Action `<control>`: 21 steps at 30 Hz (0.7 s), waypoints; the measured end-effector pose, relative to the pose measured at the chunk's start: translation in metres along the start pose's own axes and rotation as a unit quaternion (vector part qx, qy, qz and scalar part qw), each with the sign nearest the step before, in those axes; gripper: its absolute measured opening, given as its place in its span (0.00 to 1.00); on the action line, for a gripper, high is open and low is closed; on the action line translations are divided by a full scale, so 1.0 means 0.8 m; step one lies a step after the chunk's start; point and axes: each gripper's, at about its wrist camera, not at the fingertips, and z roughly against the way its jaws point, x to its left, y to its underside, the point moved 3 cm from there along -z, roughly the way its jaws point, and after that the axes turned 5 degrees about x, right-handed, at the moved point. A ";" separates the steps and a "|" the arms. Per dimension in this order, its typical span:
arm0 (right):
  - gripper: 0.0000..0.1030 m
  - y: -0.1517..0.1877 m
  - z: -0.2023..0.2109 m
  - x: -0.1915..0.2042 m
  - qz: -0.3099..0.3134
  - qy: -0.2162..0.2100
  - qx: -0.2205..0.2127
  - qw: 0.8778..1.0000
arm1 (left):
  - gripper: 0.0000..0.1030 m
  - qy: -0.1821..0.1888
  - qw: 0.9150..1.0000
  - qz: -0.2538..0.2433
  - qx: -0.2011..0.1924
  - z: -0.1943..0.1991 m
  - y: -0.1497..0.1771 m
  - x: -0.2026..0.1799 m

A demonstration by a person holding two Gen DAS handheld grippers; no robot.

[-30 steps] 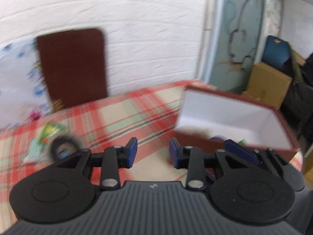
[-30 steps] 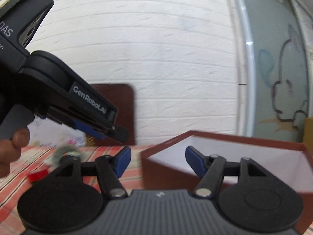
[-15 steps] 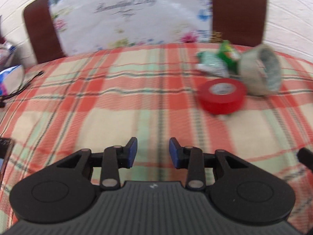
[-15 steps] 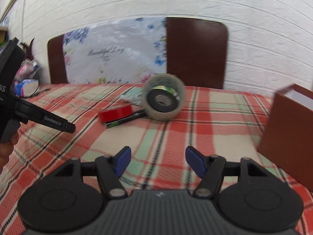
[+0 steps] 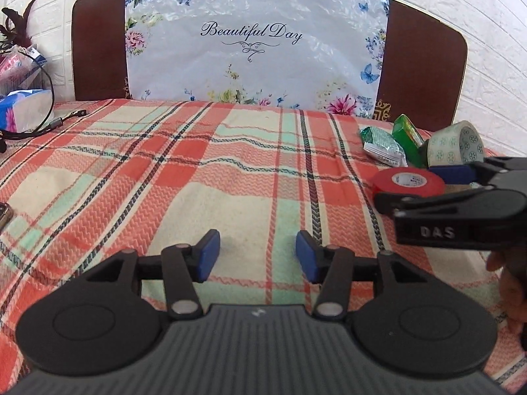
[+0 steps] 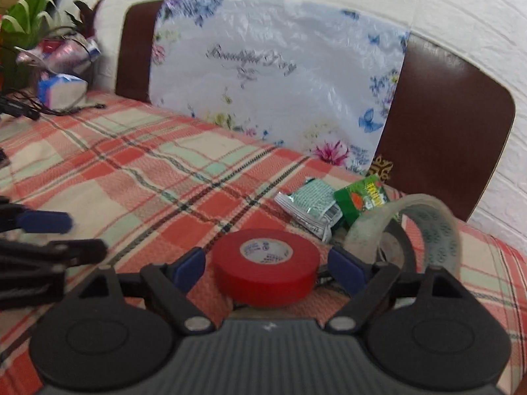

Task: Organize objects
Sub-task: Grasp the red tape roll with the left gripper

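A red tape roll (image 6: 266, 266) lies flat on the plaid cloth, between the open fingers of my right gripper (image 6: 269, 267), with small gaps on both sides. It also shows in the left wrist view (image 5: 409, 181). Behind it lie a clear patterned tape roll (image 6: 425, 227), a green box (image 6: 360, 199) and a green-white sachet (image 6: 311, 205). My left gripper (image 5: 257, 252) is open and empty above bare cloth, left of the right gripper (image 5: 428, 184).
A brown headboard (image 5: 95, 49) with a floral "Beautiful Day" sheet (image 5: 253, 49) stands at the back. A tissue pack (image 5: 23, 108), a black cable (image 5: 49, 121) and a plant (image 6: 29, 33) sit far left.
Both grippers swung left away from the brown box, then came closer to the cloth. My right gripper moved in around the red tape roll. The left gripper opened wider.
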 end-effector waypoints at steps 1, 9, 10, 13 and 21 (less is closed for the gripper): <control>0.75 0.000 -0.007 -0.002 -0.006 -0.006 0.007 1.000 | 0.52 0.001 1.000 0.001 0.000 0.000 0.000 0.001; 0.74 0.053 0.078 -0.006 -0.020 -0.025 -0.021 0.999 | 0.53 0.002 1.000 0.000 0.006 -0.001 0.000 -0.001; 0.74 0.066 0.092 -0.009 -0.018 -0.020 -0.017 0.999 | 0.53 -0.005 1.000 -0.007 0.013 0.000 -0.001 -0.006; 0.75 0.109 0.128 -0.021 -0.017 0.009 0.004 1.000 | 0.52 0.062 0.996 0.018 0.055 0.018 -0.006 -0.031; 0.82 0.170 0.173 -0.057 -0.051 0.025 0.028 0.998 | 0.45 0.250 0.951 -0.085 0.158 0.053 0.010 -0.198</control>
